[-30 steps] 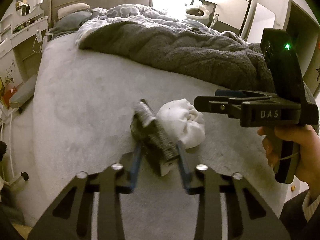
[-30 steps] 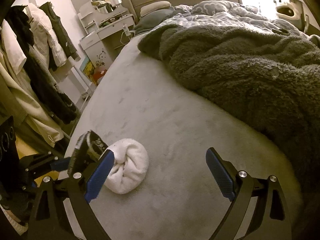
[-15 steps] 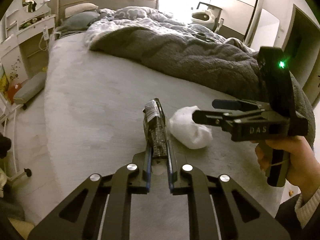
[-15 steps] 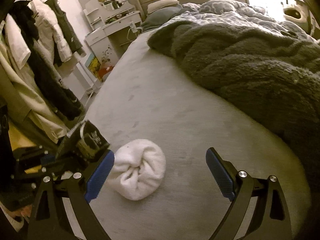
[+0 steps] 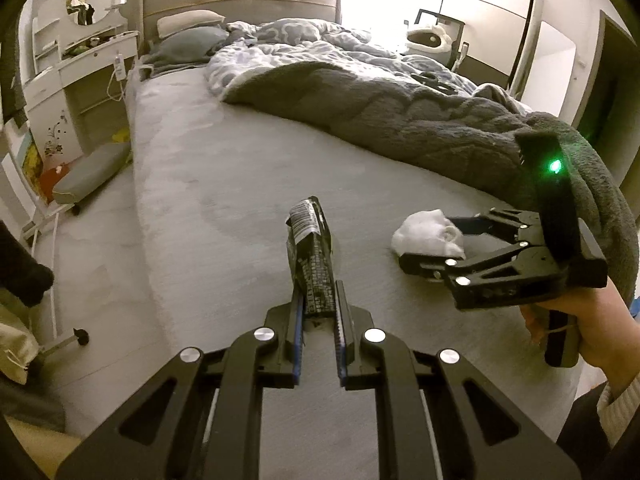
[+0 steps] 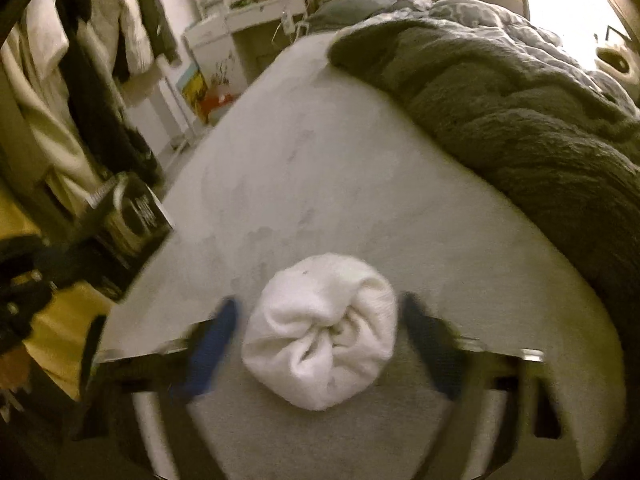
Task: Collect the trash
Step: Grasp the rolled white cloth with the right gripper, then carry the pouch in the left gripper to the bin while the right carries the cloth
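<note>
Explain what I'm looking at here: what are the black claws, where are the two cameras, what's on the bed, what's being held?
No robot: a person holds a two-finger gripper in each hand, each with a fisheye camera looking along its fingers.

The left wrist view shows the left gripper shut on a dark crumpled wrapper, held above the grey bed. The right gripper and the hand holding it appear at that picture's right.

The right wrist view looks down on a white balled-up wad, tissue or cloth, lying on the bed. It sits between the blue pads, which are closing and not yet pressing it. A rumpled grey blanket lies behind.
</note>
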{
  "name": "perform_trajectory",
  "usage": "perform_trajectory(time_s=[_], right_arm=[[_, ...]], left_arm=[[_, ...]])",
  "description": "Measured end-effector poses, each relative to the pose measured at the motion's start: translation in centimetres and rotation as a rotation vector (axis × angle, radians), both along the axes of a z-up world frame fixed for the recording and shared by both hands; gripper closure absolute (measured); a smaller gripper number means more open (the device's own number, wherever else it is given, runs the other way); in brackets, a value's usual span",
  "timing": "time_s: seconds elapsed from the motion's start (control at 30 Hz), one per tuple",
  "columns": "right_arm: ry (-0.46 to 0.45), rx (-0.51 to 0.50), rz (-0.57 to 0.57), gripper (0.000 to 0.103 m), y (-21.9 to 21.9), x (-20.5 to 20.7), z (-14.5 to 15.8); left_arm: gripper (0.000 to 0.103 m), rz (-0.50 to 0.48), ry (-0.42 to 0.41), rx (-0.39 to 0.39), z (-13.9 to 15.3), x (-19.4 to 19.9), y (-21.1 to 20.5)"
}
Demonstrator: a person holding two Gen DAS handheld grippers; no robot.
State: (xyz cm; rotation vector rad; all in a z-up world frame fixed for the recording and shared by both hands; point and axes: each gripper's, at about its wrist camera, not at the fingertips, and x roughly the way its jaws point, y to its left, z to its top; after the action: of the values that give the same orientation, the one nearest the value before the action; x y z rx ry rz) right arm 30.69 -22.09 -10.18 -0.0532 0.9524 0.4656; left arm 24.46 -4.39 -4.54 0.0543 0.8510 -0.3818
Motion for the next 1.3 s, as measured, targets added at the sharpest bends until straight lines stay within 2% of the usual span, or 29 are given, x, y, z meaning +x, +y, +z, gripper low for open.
perform_trajectory(time_s=[0.13,0.23,0.53,0.9,1.1,1.3], right_arm=[[-0.017,-0.069,0.000,0.047,1.3,0.1,0.2],[-0.033,-0.064,-0.005,0.050,1.7,-0.1,1.1],[-0.066,-0.055,0.025,0.050,5.1,-0.9,3.2],[-0.081,-0.014,0.066,0.050,10.3,-3.5,5.0],[-0.076,0.032,0.069,0.050,12.1,-5.2,5.9],[-0.104,0.032,0.099,0.050,14.6,-7.8,7.4]], left_arm=[[0.089,0.032,0.007,-0.004,0.2,-0.2,2.0],[0.089,0.054,0.004,-0.009,0.6,-0.4,3.6],[0.089,0.099,0.000,-0.010,1.4,-1.7,7.3],[0.089,0.166,0.041,-0.025,0.6,-3.6,11.8],[0.089,0.186,0.069,-0.057,-0.6,-4.9,13.6],[0.089,0.212,0.101,-0.035,-1.9,-6.5,15.2]])
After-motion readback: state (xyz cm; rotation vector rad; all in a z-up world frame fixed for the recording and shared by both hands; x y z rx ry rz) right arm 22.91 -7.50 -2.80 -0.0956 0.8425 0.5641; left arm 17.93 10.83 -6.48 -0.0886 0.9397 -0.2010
